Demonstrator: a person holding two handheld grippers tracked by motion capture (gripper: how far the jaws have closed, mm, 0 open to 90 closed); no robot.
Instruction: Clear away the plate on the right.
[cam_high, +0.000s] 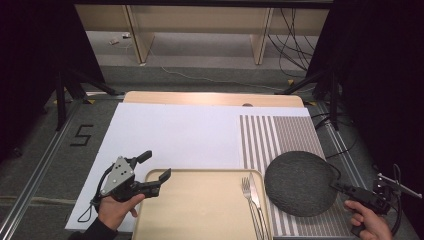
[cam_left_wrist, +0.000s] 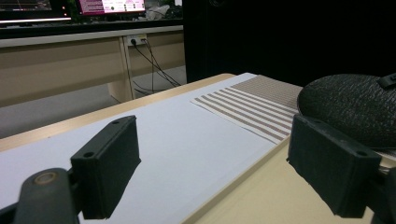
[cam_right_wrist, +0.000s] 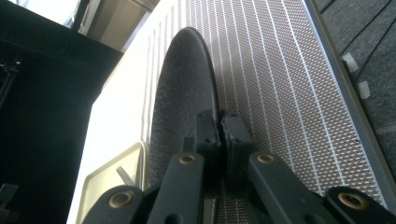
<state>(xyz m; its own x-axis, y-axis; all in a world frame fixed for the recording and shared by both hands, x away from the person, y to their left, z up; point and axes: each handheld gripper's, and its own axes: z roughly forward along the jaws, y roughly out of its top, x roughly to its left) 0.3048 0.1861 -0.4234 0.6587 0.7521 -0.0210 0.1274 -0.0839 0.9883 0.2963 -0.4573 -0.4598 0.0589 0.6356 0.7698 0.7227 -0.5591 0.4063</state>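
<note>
A dark round textured plate lies over the striped placemat at the right, its left edge close to the beige tray. My right gripper is shut on the plate's right rim. In the right gripper view the plate shows edge-on, with the jaws of the right gripper pinched on its rim. My left gripper is open at the tray's far left corner with nothing between its jaws. In the left gripper view that gripper spans the tray's edge, and the plate sits beyond.
A fork and a knife lie on the right side of the tray. A white sheet covers the table left of the placemat. Desk legs and cables stand on the floor beyond the table's far edge.
</note>
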